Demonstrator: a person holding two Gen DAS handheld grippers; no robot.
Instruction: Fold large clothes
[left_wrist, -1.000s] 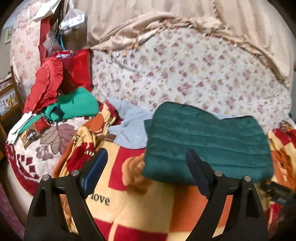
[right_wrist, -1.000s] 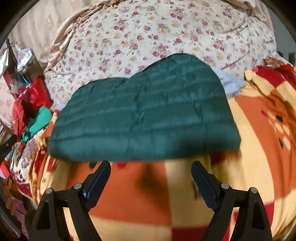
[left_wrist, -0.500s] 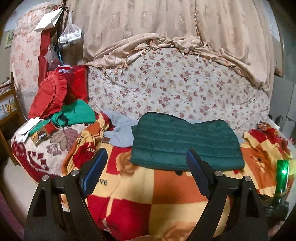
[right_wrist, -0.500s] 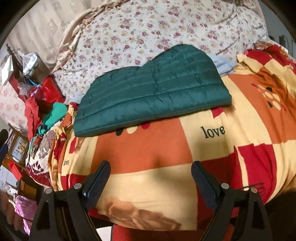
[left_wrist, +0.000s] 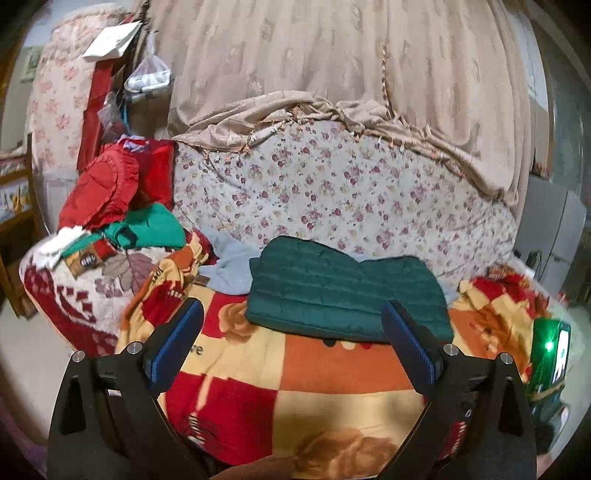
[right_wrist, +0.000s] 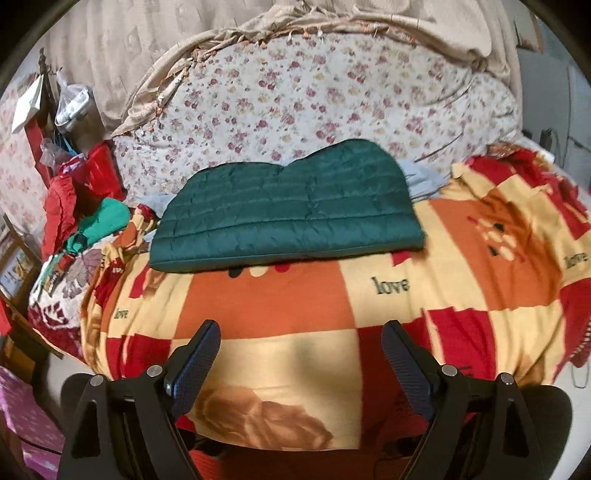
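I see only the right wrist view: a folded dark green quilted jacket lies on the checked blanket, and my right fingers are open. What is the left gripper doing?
Observer: The left gripper is open as well and holds nothing; its fingers point at the near edge of the dark green quilted jacket.
Operator: Is there something to the right of the jacket that I miss?
Observer: Yes, a device with a lit green light shows at the right edge of the left wrist view, over the red and orange checked blanket.
Operator: And at the jacket's left end?
Observer: A light blue cloth lies spread there, touching that end.
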